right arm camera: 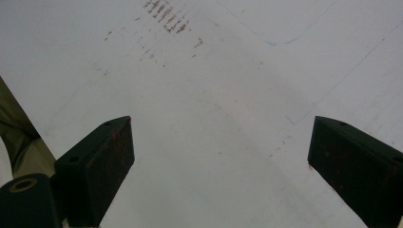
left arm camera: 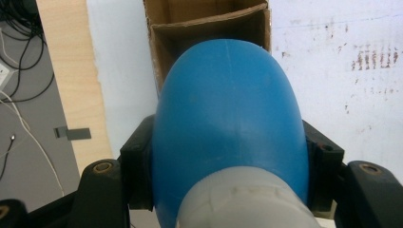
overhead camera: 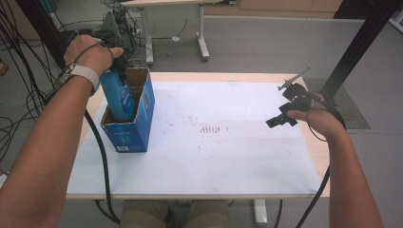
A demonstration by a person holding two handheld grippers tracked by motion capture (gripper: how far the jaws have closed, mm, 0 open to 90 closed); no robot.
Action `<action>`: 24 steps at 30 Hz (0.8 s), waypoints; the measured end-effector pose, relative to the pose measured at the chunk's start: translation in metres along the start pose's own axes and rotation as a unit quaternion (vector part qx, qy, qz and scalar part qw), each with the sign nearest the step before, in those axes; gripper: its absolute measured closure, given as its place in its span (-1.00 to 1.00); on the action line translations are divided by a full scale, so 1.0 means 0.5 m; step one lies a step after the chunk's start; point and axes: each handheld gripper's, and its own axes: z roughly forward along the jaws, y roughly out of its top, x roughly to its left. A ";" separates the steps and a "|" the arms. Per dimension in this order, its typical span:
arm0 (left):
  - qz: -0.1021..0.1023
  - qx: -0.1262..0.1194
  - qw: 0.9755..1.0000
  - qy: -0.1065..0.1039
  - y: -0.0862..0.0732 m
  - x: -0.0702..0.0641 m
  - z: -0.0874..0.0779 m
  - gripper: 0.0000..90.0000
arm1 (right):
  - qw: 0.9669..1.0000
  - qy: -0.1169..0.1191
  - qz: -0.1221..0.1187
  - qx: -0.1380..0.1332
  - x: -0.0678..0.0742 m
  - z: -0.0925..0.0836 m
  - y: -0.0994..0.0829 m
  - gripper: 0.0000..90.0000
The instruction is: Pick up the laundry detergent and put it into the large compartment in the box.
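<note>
One blue bottle (overhead camera: 117, 95), upright (cap up), boxed.

High view: fixed above the person's side, facing forward and down over the whole white table top (overhead camera: 228, 156), with floor beyond. Left gripper view: rides the left gripper (left arm camera: 228, 156), looking steeply down, very near the blue bottle (left arm camera: 228, 118) and the cardboard box (left arm camera: 204, 23) under it. Right gripper view: looks along the right gripper (right arm camera: 221, 166), close above bare table. All three share the rust-stained patch (overhead camera: 211, 129) of table top
</note>
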 end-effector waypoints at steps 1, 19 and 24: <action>0.000 -0.002 1.000 -0.001 -0.001 0.001 0.002 -0.17 | 1.000 0.000 0.000 0.000 0.000 0.000 -0.001 -0.82; 0.010 0.009 1.000 -0.002 0.006 -0.007 0.043 -0.17 | 1.000 -0.001 0.005 -0.002 -0.002 -0.004 -0.016 -0.82; 0.011 0.009 1.000 -0.003 0.008 -0.006 0.053 -0.17 | 1.000 -0.001 0.006 -0.002 -0.001 -0.003 -0.015 -0.82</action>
